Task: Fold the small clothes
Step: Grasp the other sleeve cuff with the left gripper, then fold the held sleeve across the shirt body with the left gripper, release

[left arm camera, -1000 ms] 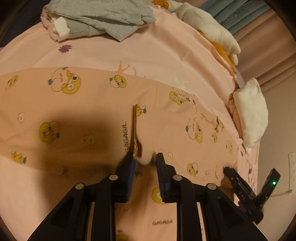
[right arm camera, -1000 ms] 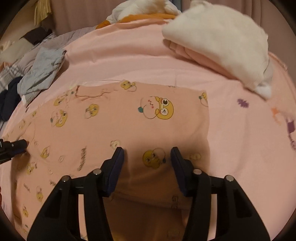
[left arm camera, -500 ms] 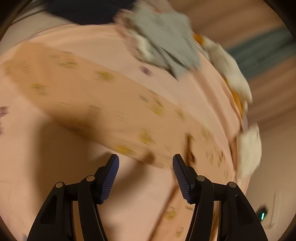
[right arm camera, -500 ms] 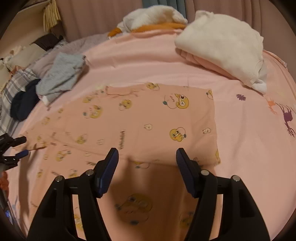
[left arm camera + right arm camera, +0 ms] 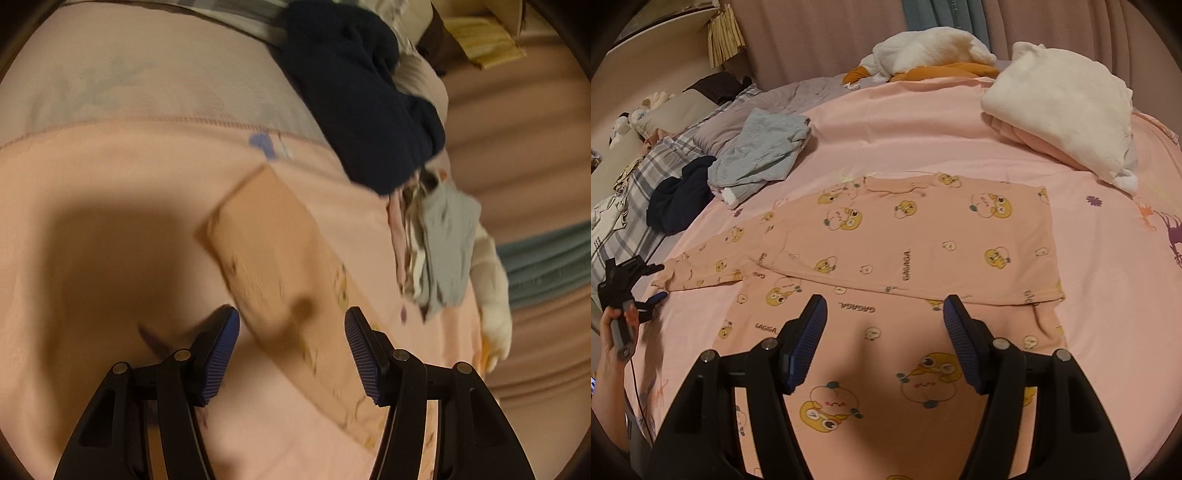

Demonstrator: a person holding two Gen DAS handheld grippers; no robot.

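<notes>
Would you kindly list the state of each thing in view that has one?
Pink printed top: flat on the bed, partly folded over, left sleeve stretched out.
Left tongs: open, empty.
Right tongs: open, empty.
Grey garment: crumpled, unfolded.
Navy garment: bunched up.
White blanket: loosely folded.

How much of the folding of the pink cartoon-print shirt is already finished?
One fold looks done: the pink cartoon-print shirt lies doubled on the pink bedsheet. Nothing is in hand: both claws, left and right, are open. The long sleeve remains spread out.
</notes>
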